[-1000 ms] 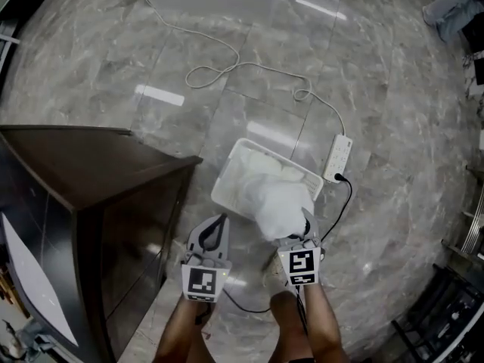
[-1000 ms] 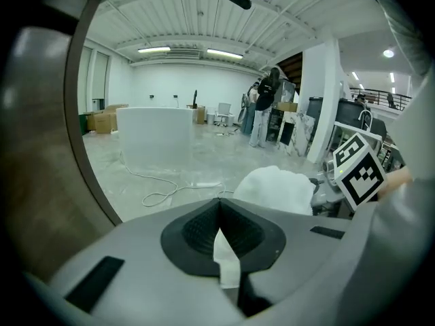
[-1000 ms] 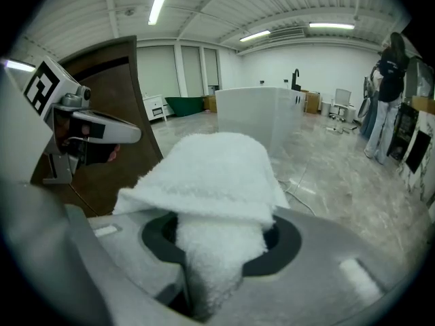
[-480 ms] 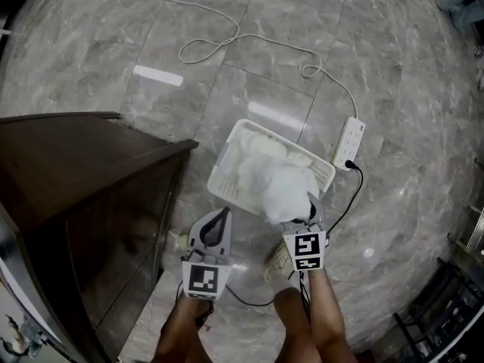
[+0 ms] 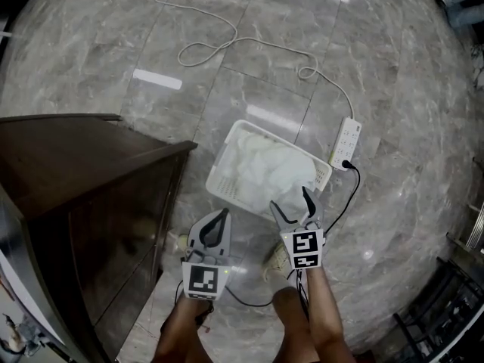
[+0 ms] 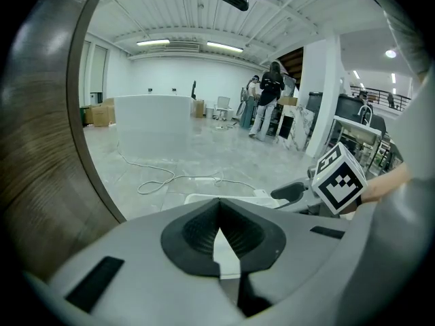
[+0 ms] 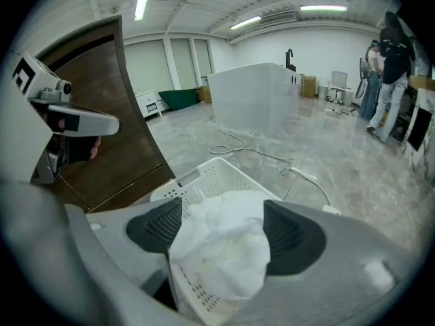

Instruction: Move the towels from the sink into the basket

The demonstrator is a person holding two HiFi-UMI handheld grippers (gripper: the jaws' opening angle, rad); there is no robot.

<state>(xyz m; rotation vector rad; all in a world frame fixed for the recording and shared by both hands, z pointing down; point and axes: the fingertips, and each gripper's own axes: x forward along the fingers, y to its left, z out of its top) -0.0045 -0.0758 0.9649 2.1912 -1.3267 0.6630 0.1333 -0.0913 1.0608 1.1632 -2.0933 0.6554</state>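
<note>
A white perforated basket (image 5: 224,178) stands on the marble floor with a heap of white towels (image 5: 265,169) in it. My right gripper (image 5: 291,201) hangs just over the basket's near rim. Its jaws have just been opening and now stand wide apart. In the right gripper view the top towel (image 7: 221,250) shows between the pads (image 7: 296,233) but lies loose in the basket (image 7: 204,175), untouched by them. My left gripper (image 5: 221,218) is left of the basket, shut and empty; its pads (image 6: 234,233) meet in the left gripper view. No sink is in sight.
A dark wooden cabinet (image 5: 83,180) stands close on the left. A white power strip (image 5: 348,144) with a white cable (image 5: 227,44) and a black cable (image 5: 349,195) lies right of the basket. People (image 6: 266,107) stand far off beyond a white counter (image 6: 153,124).
The towel that the right gripper held over the basket now lies in the basket, and that gripper's jaws have spread open. Both grippers have come lower.
</note>
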